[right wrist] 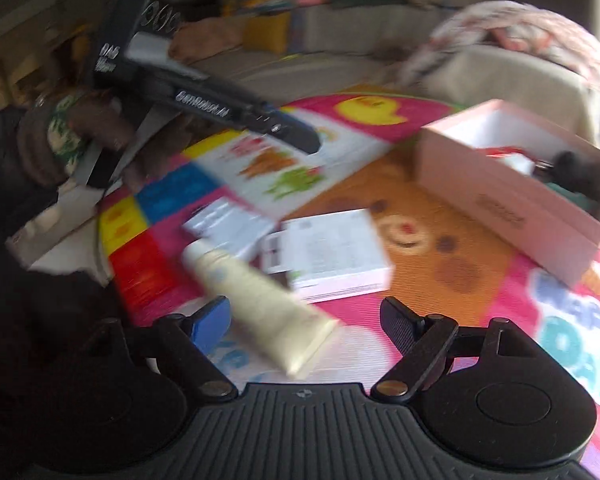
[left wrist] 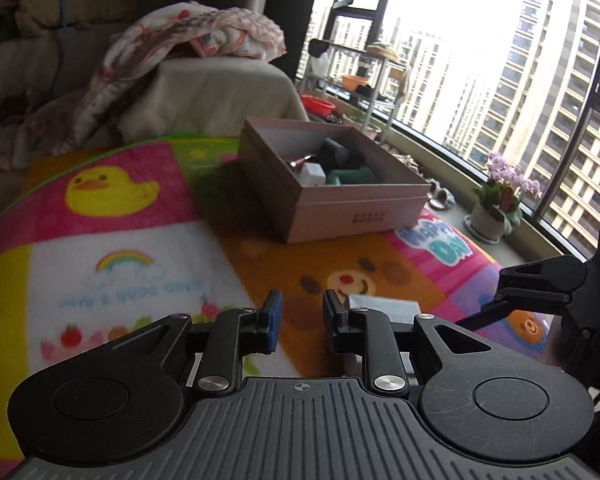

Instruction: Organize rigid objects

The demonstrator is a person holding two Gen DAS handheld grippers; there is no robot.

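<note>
Right under the right tool lies a cream tube, its crimped flat end pointing back between the spread fingers, which stand wide and grasp nothing. Largest of everything is the bright play mat that carries it all, a soft padded surface with ducks and bears printed on it. Next in size is the pink box, ahead and to the right of that tool; it is open-topped and already holds several things, among them dark green and black pieces that I cannot identify for sure. Straight ahead of the right tool, just past the tube, sits a white booklet-like packet, and left of it a smaller pale flat pack, touching or nearly so; blur hides the exact edge.

From the left view, the left tool hovers low over the mat with its fingers parted a little and nothing between them; the box is ahead and slightly right.

Judging by looks, the tube is light, with a soft squeezable body and a smooth skin that could slip. The firmer shoulder near the cap, or a gentle pinch across the middle, seems the safest hold. The packet is stiff and flat, best taken by an edge.
</note>
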